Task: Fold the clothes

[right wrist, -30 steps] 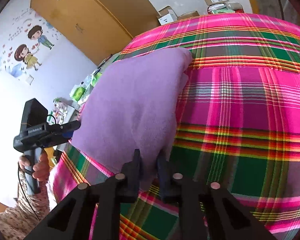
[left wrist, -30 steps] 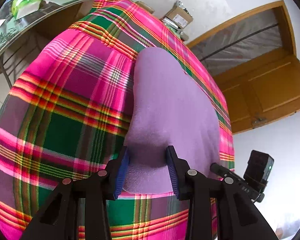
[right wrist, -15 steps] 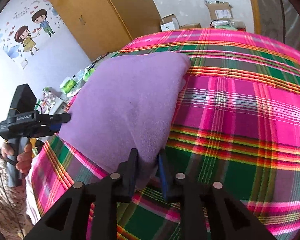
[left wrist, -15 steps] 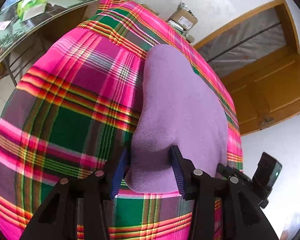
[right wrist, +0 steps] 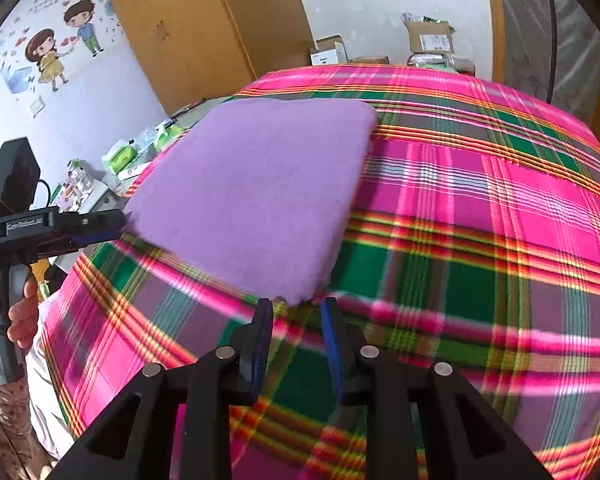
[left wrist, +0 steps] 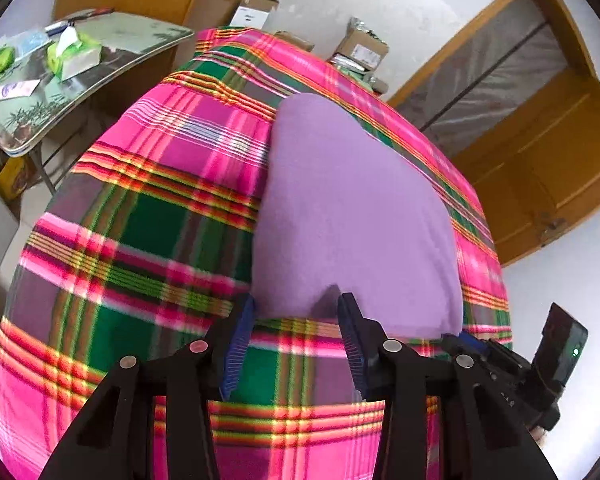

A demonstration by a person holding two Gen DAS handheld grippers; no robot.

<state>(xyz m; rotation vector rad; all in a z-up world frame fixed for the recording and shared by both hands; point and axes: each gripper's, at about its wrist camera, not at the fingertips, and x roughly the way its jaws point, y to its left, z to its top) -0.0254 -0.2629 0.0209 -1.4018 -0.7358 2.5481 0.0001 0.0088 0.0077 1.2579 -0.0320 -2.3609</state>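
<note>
Left wrist view: the folded purple cloth (left wrist: 352, 216) is seen lying flat on the plaid-covered counter (left wrist: 148, 240). The left hand-held gripper (left wrist: 296, 320) is spread apart at the cloth's near edge, nothing clamped. Right wrist view: the right hand-held gripper (right wrist: 296, 312) is parted just beside the cloth's near corner, gripping nothing.

We can make out only one small white label on the side of the left gripper (right wrist: 112, 226), too blurred to spell, and the cardboard boxes' (right wrist: 427, 38) labels are unreadable.
</note>
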